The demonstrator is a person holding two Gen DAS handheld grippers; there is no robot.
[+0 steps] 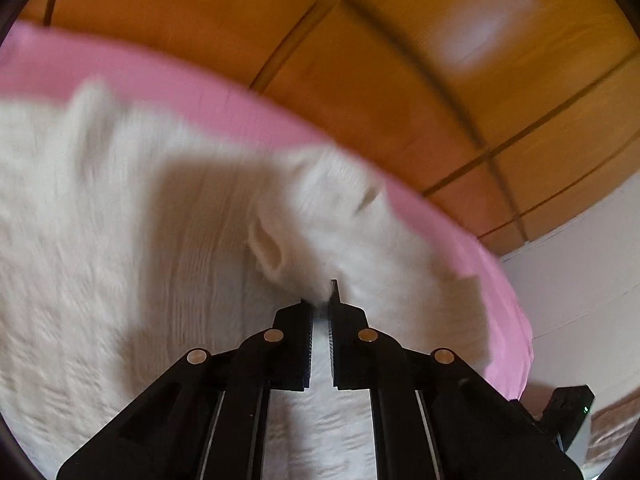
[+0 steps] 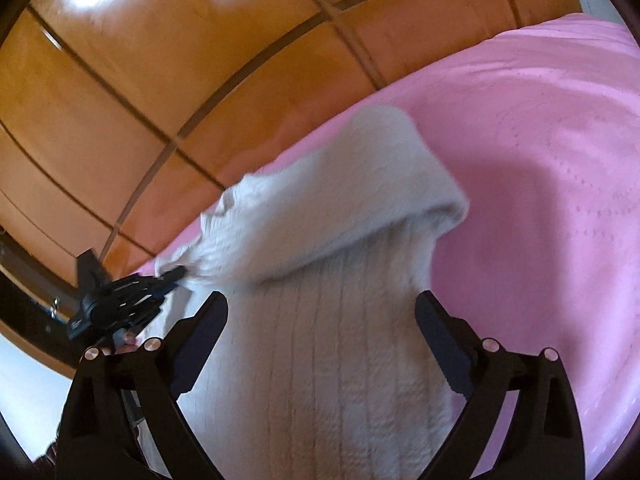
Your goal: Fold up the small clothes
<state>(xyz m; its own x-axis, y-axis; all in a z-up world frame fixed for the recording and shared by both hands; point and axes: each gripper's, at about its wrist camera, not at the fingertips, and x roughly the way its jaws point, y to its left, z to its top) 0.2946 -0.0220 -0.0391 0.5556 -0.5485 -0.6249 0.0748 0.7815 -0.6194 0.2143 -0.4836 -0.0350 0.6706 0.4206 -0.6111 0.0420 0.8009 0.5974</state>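
A white ribbed knit garment (image 1: 120, 240) lies on a pink bedspread (image 1: 180, 80). My left gripper (image 1: 320, 304) is shut on a bunched edge of the white garment and lifts it; the cloth is blurred. In the right wrist view the same garment (image 2: 320, 360) lies under my right gripper (image 2: 320, 304), which is open with its fingers wide apart over the ribbed cloth. A flap of the garment (image 2: 340, 200) is folded over toward the right. The left gripper (image 2: 176, 272) shows at the left there, pinching the garment's edge.
The pink bedspread (image 2: 540, 160) spreads to the right. A wooden panelled wardrobe (image 2: 160, 80) stands behind the bed, also in the left wrist view (image 1: 400, 60). A white wall (image 1: 580, 260) is at the right.
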